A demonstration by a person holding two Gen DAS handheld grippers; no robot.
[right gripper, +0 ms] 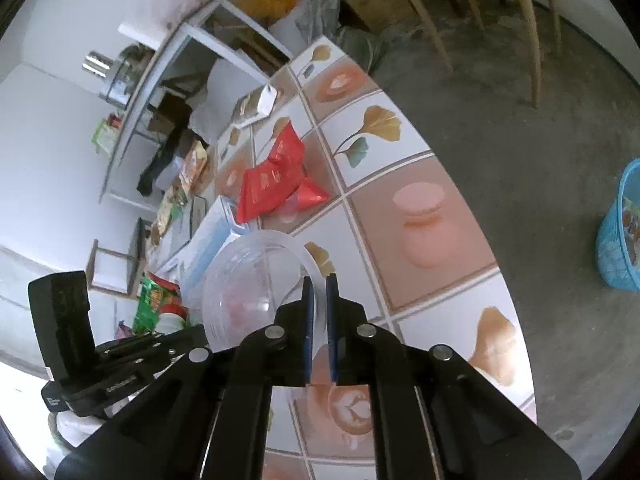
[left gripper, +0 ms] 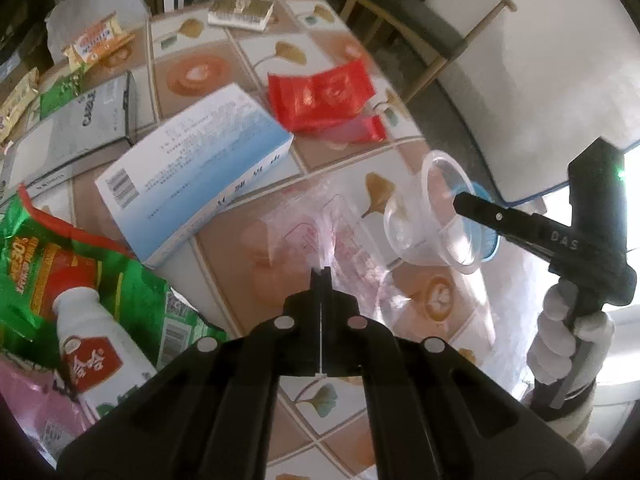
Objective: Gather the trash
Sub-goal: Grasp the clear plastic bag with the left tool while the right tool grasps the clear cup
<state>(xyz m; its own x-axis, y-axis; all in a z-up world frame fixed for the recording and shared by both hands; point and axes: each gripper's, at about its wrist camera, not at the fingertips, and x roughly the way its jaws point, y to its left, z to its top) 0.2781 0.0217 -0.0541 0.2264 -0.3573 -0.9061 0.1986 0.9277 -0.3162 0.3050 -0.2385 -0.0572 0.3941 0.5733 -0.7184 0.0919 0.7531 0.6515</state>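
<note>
While plenty of litter is left spread over the tiled surface (left gripper: 224, 268), two pieces are already being handled. A clear plastic cup (left gripper: 436, 216) is gripped by its rim in the jaws of the right gripper (right gripper: 319, 280), clenched around the thin wall, and it is held tipped on its side just above the surface near the edge. The left gripper (left gripper: 321, 270) is seen with its jaws pressed together, and a crinkly clear plastic bag (left gripper: 320, 220) seems to be pinched at the tips, though the film is so see-through that it's hard to call for sure.

Progress is judged to be early-ish. A blue basket (right gripper: 620, 228) can be spotted on the floor, well apart from the surface, with something already in it, so some trash looks collected. Still left on top: a red wrapper (left gripper: 320, 96), a blue-and-white box (left gripper: 192, 172), a green snack bag (left gripper: 44, 248) with a white bottle (left gripper: 92, 344) lying on it, a grey box (left gripper: 76, 132), and a few more wrappers further back. So most of the job is reckoned to be still ahead, tbh.
</note>
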